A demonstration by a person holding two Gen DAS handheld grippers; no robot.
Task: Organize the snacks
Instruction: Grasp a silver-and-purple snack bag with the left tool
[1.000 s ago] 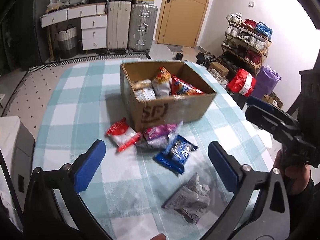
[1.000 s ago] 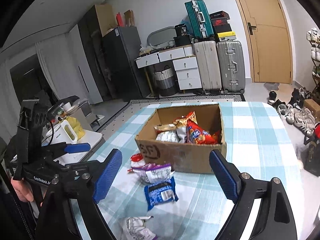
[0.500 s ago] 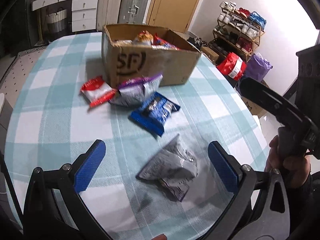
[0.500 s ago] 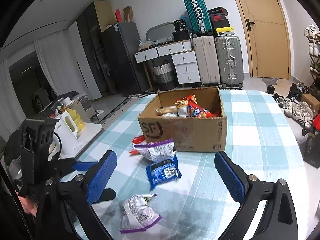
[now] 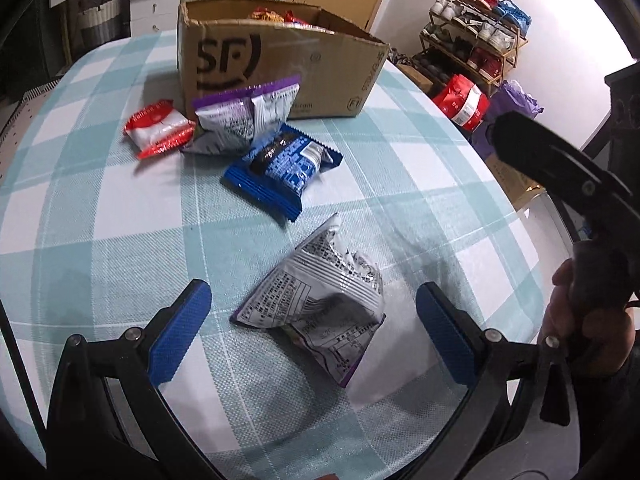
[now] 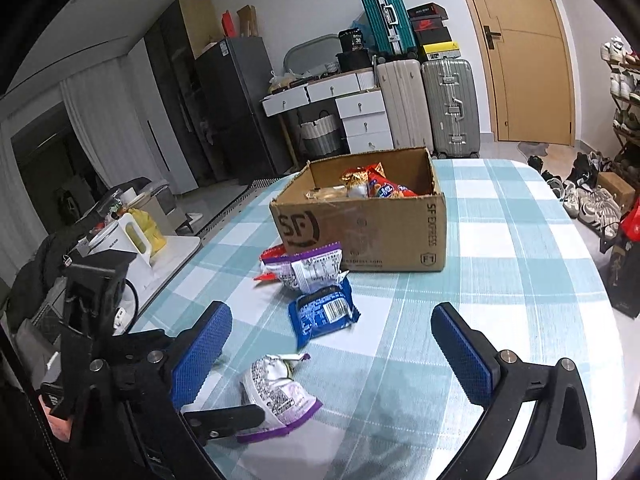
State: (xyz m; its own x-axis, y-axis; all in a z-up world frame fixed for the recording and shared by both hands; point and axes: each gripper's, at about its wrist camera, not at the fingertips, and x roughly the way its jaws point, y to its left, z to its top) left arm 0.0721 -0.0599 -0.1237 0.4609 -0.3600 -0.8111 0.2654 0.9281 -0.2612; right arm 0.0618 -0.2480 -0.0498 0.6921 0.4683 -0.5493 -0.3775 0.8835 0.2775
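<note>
- The left hand-held gripper [image 5: 310,330] is spread wide with nothing clamped; its 2 blue pads flank a crumpled silver snack packet [image 5: 316,304] with a purple edge, which lies flat on the bench [image 5: 100,208] near its front, apart from both pads.
- The right hand-held gripper [image 6: 332,354] is released; its jaws have just been opening and now stand at their widest, with nothing between them but the checked cloth of the bench.
- In the right wrist view, the silver packet [image 6: 276,396] shows low on the left, beside a dark finger of the left gripper; whether they touch is hard to tell.
- A blue snack packet [image 5: 284,170] lies further back, well apart from the silver one.
- Behind it, a purple-topped silver packet [image 5: 244,118] leans against the front wall of the cardboard box [image 5: 280,68], which is printed "SF".
- A red and white packet [image 5: 158,128] lies just left of the purple-topped one, touching it.
- The box sits toward the far side of the bench and holds several snack bags, among them an orange-red one [image 6: 386,188].
- A person's hand [image 5: 580,316] grips the right gripper's handle at the edge of the left wrist view.
</note>
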